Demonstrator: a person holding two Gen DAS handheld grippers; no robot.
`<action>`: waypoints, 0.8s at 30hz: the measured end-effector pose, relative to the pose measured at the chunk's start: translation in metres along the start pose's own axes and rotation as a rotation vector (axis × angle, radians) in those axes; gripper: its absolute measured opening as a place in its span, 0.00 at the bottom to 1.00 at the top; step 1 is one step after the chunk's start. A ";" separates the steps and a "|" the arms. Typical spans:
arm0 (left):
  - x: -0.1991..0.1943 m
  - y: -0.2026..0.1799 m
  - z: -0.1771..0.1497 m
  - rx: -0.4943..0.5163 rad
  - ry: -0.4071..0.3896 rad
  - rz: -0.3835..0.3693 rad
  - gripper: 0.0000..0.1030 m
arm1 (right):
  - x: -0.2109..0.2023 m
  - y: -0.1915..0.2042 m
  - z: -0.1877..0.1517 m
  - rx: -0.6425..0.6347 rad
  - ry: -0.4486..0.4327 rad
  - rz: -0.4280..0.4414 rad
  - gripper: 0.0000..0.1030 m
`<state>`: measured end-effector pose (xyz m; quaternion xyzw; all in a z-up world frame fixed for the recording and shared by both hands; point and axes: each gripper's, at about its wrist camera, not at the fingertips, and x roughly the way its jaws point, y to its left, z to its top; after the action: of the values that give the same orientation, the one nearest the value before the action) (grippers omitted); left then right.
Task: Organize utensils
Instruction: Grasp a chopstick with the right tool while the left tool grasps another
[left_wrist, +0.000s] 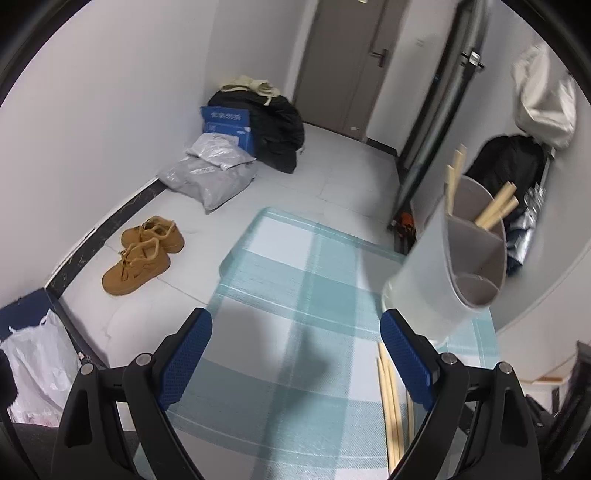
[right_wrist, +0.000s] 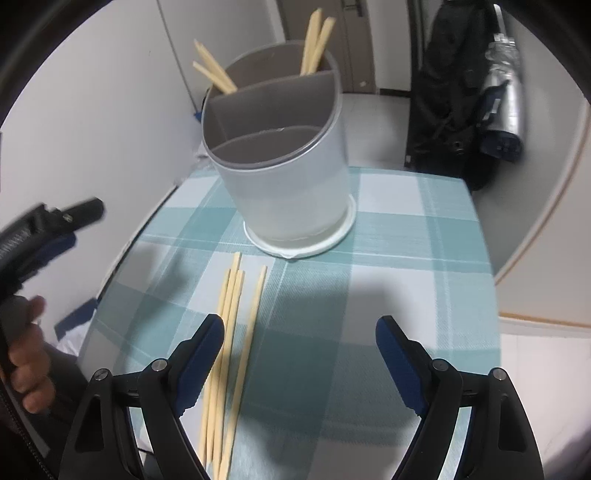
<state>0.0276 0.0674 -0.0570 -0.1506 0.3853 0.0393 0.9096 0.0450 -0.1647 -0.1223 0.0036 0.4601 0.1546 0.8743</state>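
Looking down the right tongs (right_wrist: 299, 350), I see both jaws spread wide with nothing between the pads, hanging over the checked cloth (right_wrist: 406, 236) on the worktop. A bundle of loose chopsticks (right_wrist: 232, 332) lies flat on the cloth just in front of the left jaw; their near ends run under that jaw and off the bottom edge, so I cannot count them surely. Beyond them stands the holder (right_wrist: 288, 177), a pale round tub on a white saucer with grey dividers inside, and a few chopsticks lean out of its two back compartments; the front compartment looks empty, though I cannot see its floor. At the left edge a hand (right_wrist: 26, 354) grips the other tool, blurred and partly cut off. From the left tongs (left_wrist: 295, 354), also wide apart and holding nothing, the holder (left_wrist: 436, 273) appears tilted by the lens at the right, and the loose chopsticks (left_wrist: 391, 406) are mostly hidden behind the right jaw. Brown shoes (left_wrist: 144, 251) and bags sit on the floor beyond.
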 end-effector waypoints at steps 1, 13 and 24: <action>0.000 0.005 0.002 -0.015 0.000 0.005 0.87 | 0.005 0.002 0.002 -0.010 0.011 -0.001 0.81; 0.003 0.027 0.010 -0.116 0.027 0.027 0.87 | 0.060 0.030 0.015 -0.131 0.121 -0.096 0.55; 0.005 0.039 0.014 -0.172 0.033 0.039 0.87 | 0.068 0.049 0.021 -0.178 0.108 -0.096 0.28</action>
<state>0.0330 0.1081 -0.0608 -0.2212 0.3981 0.0874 0.8860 0.0844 -0.0966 -0.1576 -0.1043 0.4908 0.1527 0.8514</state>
